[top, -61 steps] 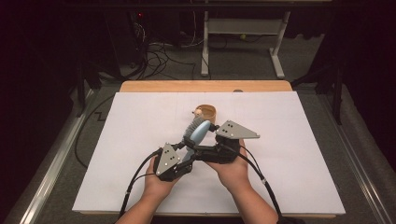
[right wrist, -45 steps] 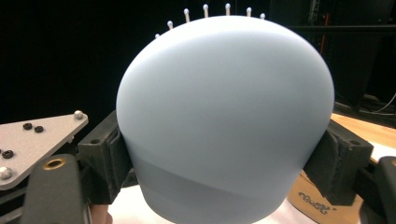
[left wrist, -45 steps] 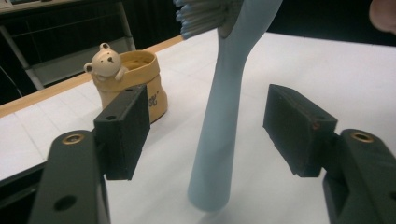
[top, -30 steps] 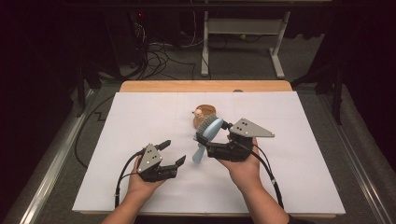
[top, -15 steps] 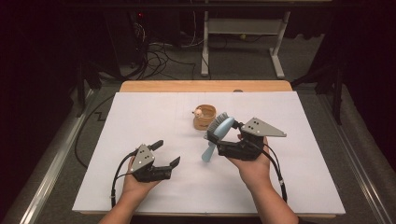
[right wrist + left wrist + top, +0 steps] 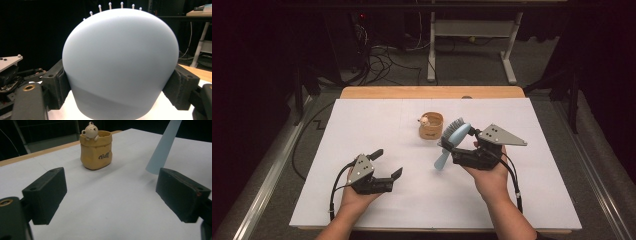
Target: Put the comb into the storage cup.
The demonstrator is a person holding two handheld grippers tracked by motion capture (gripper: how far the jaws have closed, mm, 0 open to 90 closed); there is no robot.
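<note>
Handed over, by the look of it: blue hairbrush [image 6: 456, 135] now clamped by its head in the right claw [image 6: 451, 150] alone, no longer shared between both as two seconds ago. Left claw [image 6: 388, 162] pulled back to the near left of the desk [image 6: 362, 125], jaws just opening wide, nothing between. Brush held off the desk, handle slanting down, just beside the bear pot [image 6: 431, 126], well apart from the left claw.
</note>
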